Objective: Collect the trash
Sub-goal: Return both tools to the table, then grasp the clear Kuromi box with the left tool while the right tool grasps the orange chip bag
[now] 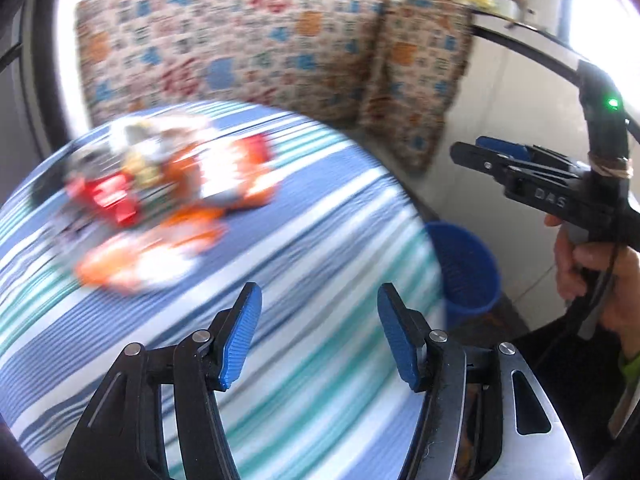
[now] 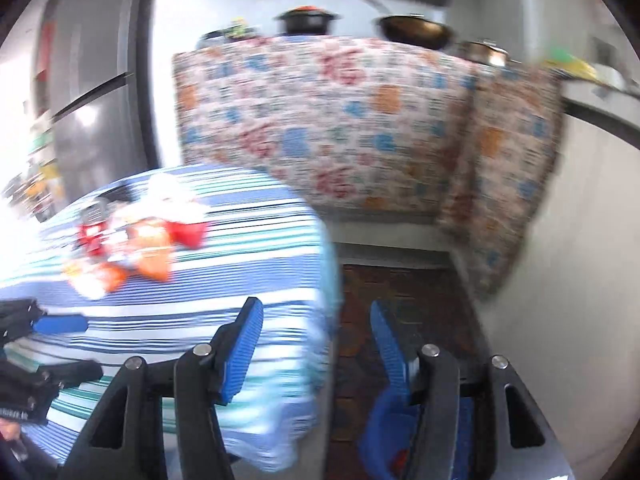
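Note:
A blurred pile of trash wrappers (image 1: 160, 196), red, orange and white, lies on the blue-and-teal striped tablecloth (image 1: 280, 320). It also shows in the right wrist view (image 2: 136, 236). A blue bin (image 1: 468, 272) stands on the floor at the table's right side; part of it shows low in the right wrist view (image 2: 380, 424). My left gripper (image 1: 320, 336) is open and empty above the cloth, short of the pile. My right gripper (image 2: 316, 348) is open and empty over the table's right edge, above the bin; it also shows in the left wrist view (image 1: 472, 152).
A cabinet draped in a patterned cloth (image 1: 240, 40) stands behind the table with pots (image 2: 416, 30) on top. A white counter (image 1: 512, 88) runs along the right. A grey fridge (image 2: 92, 100) is at the left. Dark patterned floor (image 2: 404, 300) lies between table and counter.

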Motion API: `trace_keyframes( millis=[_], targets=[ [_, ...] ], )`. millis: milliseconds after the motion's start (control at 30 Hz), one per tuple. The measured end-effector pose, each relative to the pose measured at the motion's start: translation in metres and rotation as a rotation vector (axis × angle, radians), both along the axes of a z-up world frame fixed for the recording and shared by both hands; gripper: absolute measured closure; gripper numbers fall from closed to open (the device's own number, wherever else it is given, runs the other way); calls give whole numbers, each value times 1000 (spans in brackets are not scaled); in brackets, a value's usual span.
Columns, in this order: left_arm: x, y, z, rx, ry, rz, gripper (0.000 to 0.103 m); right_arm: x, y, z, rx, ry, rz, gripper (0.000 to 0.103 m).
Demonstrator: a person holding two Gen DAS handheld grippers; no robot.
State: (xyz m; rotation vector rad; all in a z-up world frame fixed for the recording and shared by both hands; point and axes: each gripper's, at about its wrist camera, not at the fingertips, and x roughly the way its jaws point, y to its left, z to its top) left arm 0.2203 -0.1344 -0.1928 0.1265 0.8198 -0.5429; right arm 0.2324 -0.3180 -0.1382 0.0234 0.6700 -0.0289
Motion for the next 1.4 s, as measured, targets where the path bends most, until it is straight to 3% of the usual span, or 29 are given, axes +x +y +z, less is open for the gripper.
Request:
trace_keyframes(
  millis=[200,400,467,600,833,1000,1267,1400],
  targets=[
    [34,91,-6,67,36,106,37,17,89,-18,37,42,262,45],
    [72,144,-16,104,61,190,34,40,141,-51,60,178,451,45],
    [82,148,-17,131,56,188,32,46,152,-60,54,214,475,45],
    [99,151,-23,168,52,132,9,54,164,-63,41,222,510,38],
    [131,139,-25,185,56,66,2,57,170,-61,17,231,548,34],
    [145,139,-24,181,60,145,2,56,168,-62,18,223,553,34],
    [140,203,-21,177,83,341,2,66,169,-62,-1,240,578,30],
    [136,225,-20,171,92,379,2,86,175,-62,0,254,613,28]
  ],
)
